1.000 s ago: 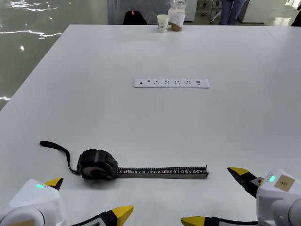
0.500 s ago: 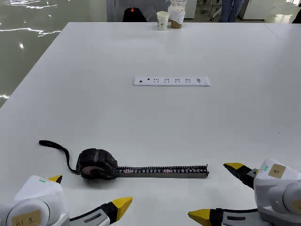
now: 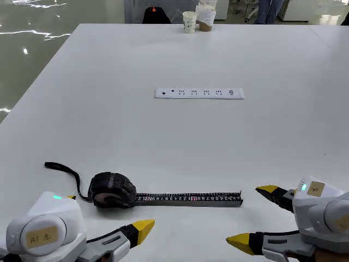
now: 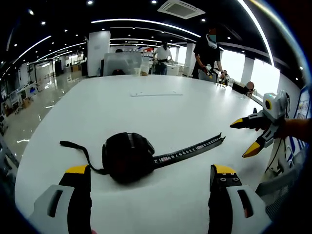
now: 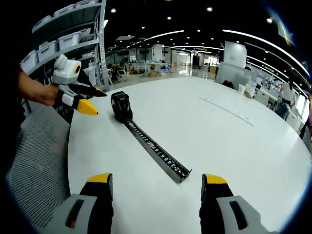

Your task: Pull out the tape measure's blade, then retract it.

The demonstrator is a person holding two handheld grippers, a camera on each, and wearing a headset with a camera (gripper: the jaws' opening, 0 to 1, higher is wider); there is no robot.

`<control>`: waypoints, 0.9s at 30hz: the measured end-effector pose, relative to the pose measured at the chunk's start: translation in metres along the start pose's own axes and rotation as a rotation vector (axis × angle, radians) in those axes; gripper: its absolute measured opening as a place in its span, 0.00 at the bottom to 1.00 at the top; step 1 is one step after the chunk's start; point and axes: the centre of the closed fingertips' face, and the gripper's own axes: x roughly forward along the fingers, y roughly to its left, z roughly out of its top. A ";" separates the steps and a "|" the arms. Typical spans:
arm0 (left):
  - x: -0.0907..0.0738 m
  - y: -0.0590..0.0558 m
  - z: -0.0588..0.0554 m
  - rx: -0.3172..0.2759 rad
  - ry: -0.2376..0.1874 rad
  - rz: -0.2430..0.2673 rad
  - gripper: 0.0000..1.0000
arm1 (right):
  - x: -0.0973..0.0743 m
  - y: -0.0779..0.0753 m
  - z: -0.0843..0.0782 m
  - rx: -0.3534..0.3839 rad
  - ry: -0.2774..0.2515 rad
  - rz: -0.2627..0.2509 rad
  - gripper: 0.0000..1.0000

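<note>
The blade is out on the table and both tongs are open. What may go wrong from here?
1. Nothing holds the case, so a pull on the blade by the right tongs may drag it.
2. Unguided, the blade may snap back fast.
3. The left tongs might catch the strap beside the case.

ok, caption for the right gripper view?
Open right gripper facing the tip of the blade extended from the tape measure on a white table.
</note>
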 end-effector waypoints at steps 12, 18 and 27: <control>0.017 0.010 0.004 -0.044 0.004 0.037 0.98 | 0.007 -0.014 -0.003 -0.061 0.016 0.042 0.60; 0.021 0.016 0.004 -0.058 0.004 0.052 0.97 | 0.013 -0.019 -0.006 -0.080 0.027 0.069 0.53; 0.028 0.019 0.005 -0.077 0.012 0.070 0.92 | 0.019 -0.027 -0.007 -0.121 0.045 0.099 0.44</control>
